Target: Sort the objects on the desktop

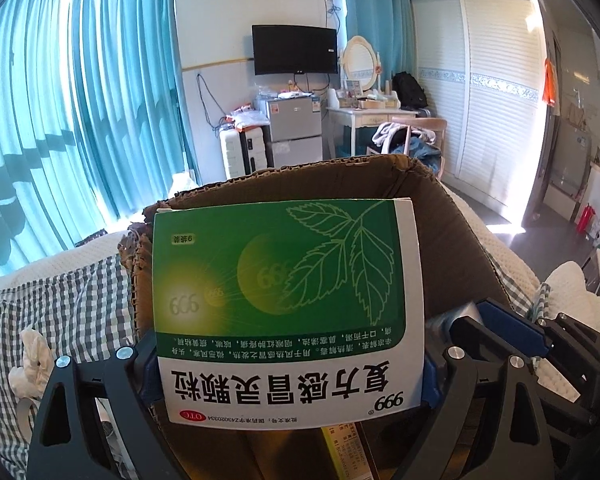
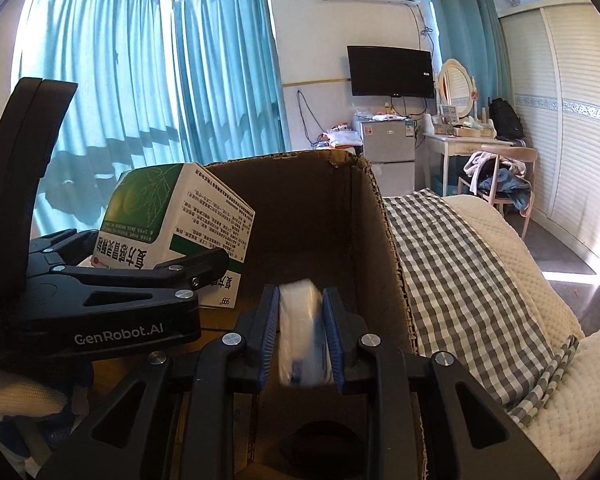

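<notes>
My left gripper (image 1: 288, 360) is shut on a green and white medicine box (image 1: 284, 304) and holds it over the open cardboard box (image 1: 452, 232). In the right wrist view the same medicine box (image 2: 180, 220) and the left gripper (image 2: 204, 268) sit at the left side of the cardboard box (image 2: 380, 224). My right gripper (image 2: 300, 320) is shut on a small white packet (image 2: 302, 332) with a blue mark, held above the box's inside.
The cardboard box stands on a bed with a checked cloth (image 2: 460, 264) and a cream quilt (image 2: 520, 280). Crumpled white tissue (image 1: 32, 364) lies at the left. Teal curtains, a fridge, a dressing table and a wardrobe stand beyond.
</notes>
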`<action>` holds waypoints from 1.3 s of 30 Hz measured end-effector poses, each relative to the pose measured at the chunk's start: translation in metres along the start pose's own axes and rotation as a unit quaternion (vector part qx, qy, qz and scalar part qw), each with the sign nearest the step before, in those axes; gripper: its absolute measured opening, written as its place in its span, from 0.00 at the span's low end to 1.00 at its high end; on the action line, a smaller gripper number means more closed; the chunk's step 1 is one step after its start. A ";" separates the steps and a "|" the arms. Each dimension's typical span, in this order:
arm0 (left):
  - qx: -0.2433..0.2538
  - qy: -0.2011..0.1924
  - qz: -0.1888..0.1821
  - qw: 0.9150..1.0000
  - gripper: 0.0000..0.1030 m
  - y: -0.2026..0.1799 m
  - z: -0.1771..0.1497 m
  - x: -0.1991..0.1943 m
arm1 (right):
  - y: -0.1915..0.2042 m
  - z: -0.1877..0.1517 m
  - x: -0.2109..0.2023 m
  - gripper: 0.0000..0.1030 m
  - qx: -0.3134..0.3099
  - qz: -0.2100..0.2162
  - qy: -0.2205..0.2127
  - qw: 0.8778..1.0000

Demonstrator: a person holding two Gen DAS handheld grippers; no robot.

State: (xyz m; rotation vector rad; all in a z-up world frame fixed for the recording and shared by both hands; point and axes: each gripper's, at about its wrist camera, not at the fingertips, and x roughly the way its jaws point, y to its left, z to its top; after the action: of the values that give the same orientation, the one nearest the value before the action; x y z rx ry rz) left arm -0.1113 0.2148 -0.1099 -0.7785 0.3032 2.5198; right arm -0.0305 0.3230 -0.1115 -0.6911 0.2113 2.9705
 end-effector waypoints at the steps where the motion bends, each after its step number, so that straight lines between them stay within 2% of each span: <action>1: -0.003 0.003 -0.002 1.000 0.93 0.001 0.000 0.000 | 0.000 0.000 0.000 0.22 -0.003 -0.001 0.001 1.000; 2: -0.005 0.005 -0.002 1.000 0.94 0.002 0.000 0.001 | 0.001 0.000 0.000 0.24 -0.005 -0.003 0.001 1.000; 6: -0.020 0.000 0.004 1.000 0.99 0.007 0.003 -0.005 | 0.004 0.002 -0.004 0.42 -0.013 -0.017 -0.012 1.000; 12: -0.038 -0.026 0.008 0.999 1.00 0.017 0.007 -0.033 | 0.004 0.009 -0.025 0.56 -0.015 -0.027 -0.046 0.998; 19: -0.052 -0.052 0.021 0.997 1.00 0.035 0.007 -0.073 | 0.012 0.017 -0.057 0.62 -0.010 -0.023 -0.082 0.996; 24: -0.066 -0.076 0.037 0.994 1.00 0.051 0.010 -0.105 | 0.024 0.025 -0.083 0.73 -0.008 -0.010 -0.115 0.993; 28: -0.077 -0.096 0.055 0.991 1.00 0.061 0.009 -0.133 | 0.034 0.033 -0.101 0.74 -0.010 0.003 -0.124 0.992; 30: -0.080 -0.106 0.063 0.989 1.00 0.067 0.009 -0.147 | 0.043 0.036 -0.111 0.84 -0.014 0.004 -0.138 0.990; 34: -0.087 -0.125 0.084 0.985 1.00 0.076 0.009 -0.172 | 0.056 0.042 -0.128 0.91 -0.015 0.023 -0.163 0.986; 36: -0.093 -0.131 0.091 0.983 1.00 0.081 0.009 -0.182 | 0.065 0.045 -0.133 1.00 -0.019 0.027 -0.174 0.984; 39: -0.097 -0.139 0.104 0.980 1.00 0.089 0.007 -0.196 | 0.080 0.048 -0.142 1.00 -0.022 0.036 -0.191 0.981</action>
State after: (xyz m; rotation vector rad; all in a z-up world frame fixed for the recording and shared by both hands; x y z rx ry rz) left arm -0.0180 0.0660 0.0147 -0.4744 0.0444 2.8451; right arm 0.0666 0.2446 0.0036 -0.1061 0.1439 3.1064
